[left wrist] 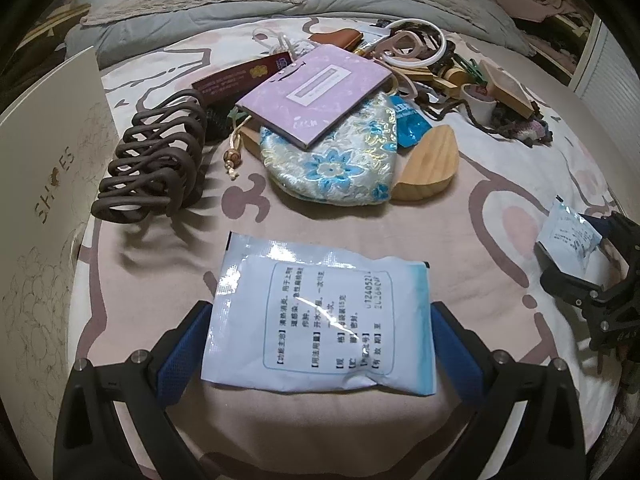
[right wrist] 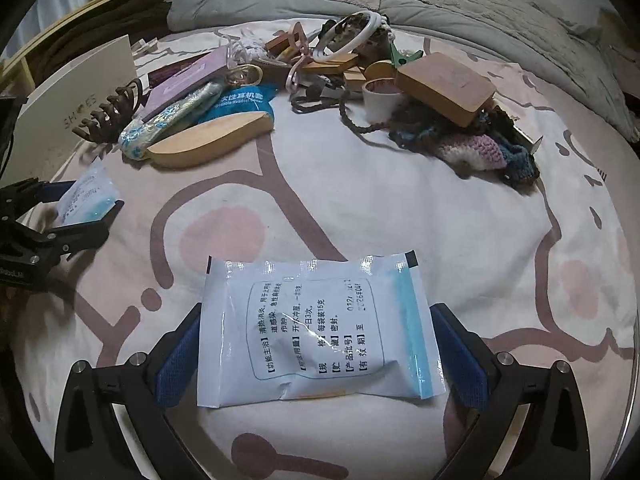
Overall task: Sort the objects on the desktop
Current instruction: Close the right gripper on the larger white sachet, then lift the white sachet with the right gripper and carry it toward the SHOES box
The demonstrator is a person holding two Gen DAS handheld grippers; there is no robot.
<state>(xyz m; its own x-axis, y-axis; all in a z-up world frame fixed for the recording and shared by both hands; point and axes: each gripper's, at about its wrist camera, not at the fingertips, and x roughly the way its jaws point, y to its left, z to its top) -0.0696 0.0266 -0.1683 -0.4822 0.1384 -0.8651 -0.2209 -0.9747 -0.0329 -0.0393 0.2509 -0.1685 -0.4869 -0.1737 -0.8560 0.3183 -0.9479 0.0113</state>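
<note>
Each gripper (left wrist: pixel 320 344) (right wrist: pixel 320 348) clamps a white sachet (left wrist: pixel 320 316) (right wrist: pixel 316 332); the clutter pile (left wrist: pixel 360 92) sits unsorted beyond.

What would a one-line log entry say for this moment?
left gripper: shut on sachet | right gripper: shut on second sachet | clutter pile: unsorted on bedspread

Between my blue pads (left wrist: pixel 182 354) I hold a white sachet (left wrist: pixel 320 320) with black print and a pale blue edge; my other gripper holds one of the same colours (right wrist: pixel 316 332). The bed cover (left wrist: pixel 460 240) is cream with pink patches and brown lines. At 12 o'clock lies a lilac booklet (left wrist: pixel 316 94) upon a pale pouch (left wrist: pixel 332 160) with blue flowers and gold. At 10 o'clock is a dark brown hair claw (left wrist: pixel 156 156), and at 9 a white box (left wrist: pixel 48 152) with gold letters.
</note>
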